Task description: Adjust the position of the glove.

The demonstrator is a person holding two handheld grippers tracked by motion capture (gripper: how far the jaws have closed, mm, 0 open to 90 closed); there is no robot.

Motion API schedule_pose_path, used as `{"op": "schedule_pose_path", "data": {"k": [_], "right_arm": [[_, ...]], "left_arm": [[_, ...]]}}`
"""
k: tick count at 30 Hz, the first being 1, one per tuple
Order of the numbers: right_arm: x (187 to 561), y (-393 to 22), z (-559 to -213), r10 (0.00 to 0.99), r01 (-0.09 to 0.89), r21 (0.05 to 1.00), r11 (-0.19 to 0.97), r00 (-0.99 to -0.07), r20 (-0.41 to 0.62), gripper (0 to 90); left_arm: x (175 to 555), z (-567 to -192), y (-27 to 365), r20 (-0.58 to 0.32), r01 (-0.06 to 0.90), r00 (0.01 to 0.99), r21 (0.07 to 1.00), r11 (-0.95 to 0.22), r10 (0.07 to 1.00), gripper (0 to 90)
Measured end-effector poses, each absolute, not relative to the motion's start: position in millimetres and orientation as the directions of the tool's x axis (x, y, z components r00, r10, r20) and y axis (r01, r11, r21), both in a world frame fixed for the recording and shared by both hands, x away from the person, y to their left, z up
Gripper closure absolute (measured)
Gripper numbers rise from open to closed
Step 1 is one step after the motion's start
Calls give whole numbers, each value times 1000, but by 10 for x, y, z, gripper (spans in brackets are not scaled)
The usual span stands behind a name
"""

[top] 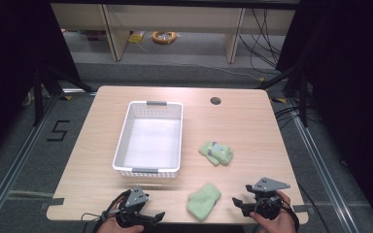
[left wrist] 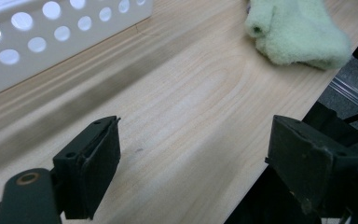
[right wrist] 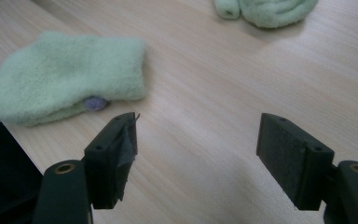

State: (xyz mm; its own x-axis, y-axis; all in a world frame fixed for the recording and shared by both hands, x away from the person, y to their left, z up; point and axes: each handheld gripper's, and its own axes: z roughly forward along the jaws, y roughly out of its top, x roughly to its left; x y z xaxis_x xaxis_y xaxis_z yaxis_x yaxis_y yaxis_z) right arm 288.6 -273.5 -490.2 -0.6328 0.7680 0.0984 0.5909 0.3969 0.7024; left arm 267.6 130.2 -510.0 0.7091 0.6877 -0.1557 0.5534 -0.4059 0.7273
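Two fluffy light-green socks lie on the wooden table. The near sock rests flat by the front edge between my grippers; the far sock is bunched up to the right of the white perforated basket. My left gripper stands open at the front left, its jaws turned toward the near sock, with bare wood between them. My right gripper is open too, just right of the near sock, and holds nothing. The far sock lies beyond.
The basket wall stands close ahead of the left gripper. A round cable hole sits near the table's back edge. Both hands hold the grippers right at the front edge. Shelving and an orange cable coil are on the floor beyond.
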Motion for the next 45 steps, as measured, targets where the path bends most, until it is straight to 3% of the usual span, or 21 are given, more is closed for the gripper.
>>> {"op": "schedule_pose_path", "data": {"k": [17,26,33,37,45], "right_arm": [[2888,-2708,-4895,727,543,712,445,-683,66,386],[2905,-2675,-4865,710,528,719,453,-701,67,395],[2985,-2535,-4746,660,461,739,492,-751,29,467],[3051,-2407,-4725,626,445,728,522,-780,28,532],[3207,-2200,-4724,573,420,704,573,-820,23,569]], "left_arm": [[2682,-5087,1294,-144,539,717,736,-411,682,166],[2661,-5071,1208,-219,566,717,737,-369,662,173],[2671,-5076,1018,-242,568,733,732,-377,636,186],[2694,-5030,847,-268,570,741,735,-367,615,225],[2780,-4958,609,-237,529,780,745,-407,580,308]]}}
